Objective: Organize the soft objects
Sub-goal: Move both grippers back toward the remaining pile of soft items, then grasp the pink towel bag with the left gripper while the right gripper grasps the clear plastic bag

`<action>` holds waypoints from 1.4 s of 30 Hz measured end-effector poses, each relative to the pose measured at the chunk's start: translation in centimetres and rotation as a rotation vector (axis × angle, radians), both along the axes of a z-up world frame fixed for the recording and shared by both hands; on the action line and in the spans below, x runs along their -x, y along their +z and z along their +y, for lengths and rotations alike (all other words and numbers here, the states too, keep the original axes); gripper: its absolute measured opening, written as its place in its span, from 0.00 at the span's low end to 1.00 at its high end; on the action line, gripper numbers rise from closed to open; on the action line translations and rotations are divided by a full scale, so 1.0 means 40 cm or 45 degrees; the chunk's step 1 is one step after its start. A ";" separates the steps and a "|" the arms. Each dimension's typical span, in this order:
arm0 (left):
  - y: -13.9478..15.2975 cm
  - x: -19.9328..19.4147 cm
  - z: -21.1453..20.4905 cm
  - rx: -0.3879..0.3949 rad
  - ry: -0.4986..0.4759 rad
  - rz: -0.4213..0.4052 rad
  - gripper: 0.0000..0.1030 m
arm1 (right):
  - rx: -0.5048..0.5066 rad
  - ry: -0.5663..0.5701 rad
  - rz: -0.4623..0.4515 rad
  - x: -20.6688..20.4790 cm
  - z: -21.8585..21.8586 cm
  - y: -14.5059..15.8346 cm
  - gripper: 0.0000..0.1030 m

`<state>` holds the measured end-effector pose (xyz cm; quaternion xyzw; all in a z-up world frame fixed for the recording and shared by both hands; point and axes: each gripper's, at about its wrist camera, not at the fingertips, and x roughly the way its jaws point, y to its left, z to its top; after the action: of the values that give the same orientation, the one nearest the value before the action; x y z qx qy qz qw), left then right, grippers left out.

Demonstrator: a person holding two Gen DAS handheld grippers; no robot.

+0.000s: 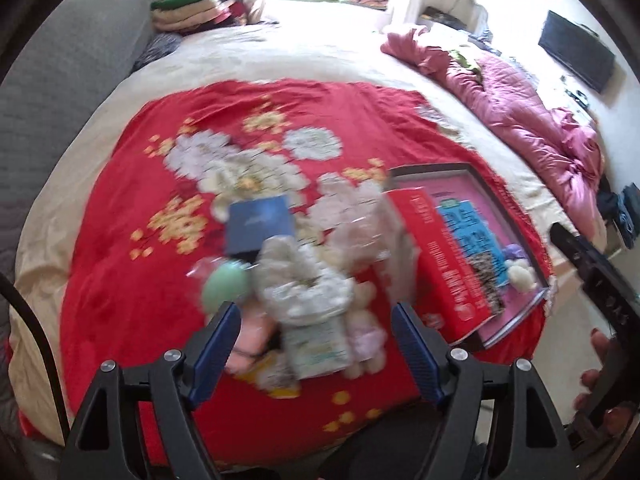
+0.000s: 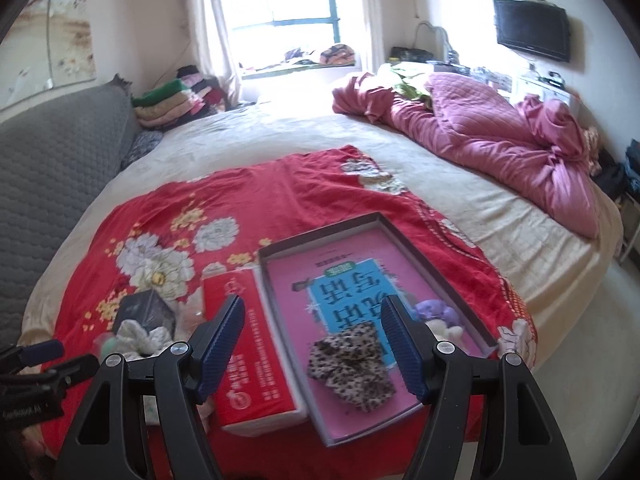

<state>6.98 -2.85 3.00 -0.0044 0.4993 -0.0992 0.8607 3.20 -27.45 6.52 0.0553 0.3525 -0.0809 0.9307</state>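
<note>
Hovering: ribbed blue claw point(image 2: 312, 336), spread | leopard-print fabric point(image 2: 350, 368) crumpled | shallow rectangular tray point(image 2: 320, 234)

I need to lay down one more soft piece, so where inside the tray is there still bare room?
The tray is bare across its far half. The leopard-print cloth fills the near middle, and the purple and white puffs crowd the right wall. Left of the red box, the pile is dense.
</note>
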 end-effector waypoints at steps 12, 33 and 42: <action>-0.095 0.013 0.200 -0.021 0.103 0.058 0.75 | 0.076 0.123 0.026 -0.013 0.128 -0.009 0.70; -0.257 -0.016 0.205 0.132 0.039 0.162 0.75 | 0.370 0.462 0.165 -0.096 0.324 -0.104 0.70; -0.287 -0.048 0.189 0.141 -0.006 0.167 0.75 | 0.562 0.765 0.384 -0.242 0.398 -0.204 0.70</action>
<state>8.90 4.72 -8.48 -0.0573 0.5484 -0.1280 0.8244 12.88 -11.53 -1.64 -0.2640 0.4596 0.1138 0.8403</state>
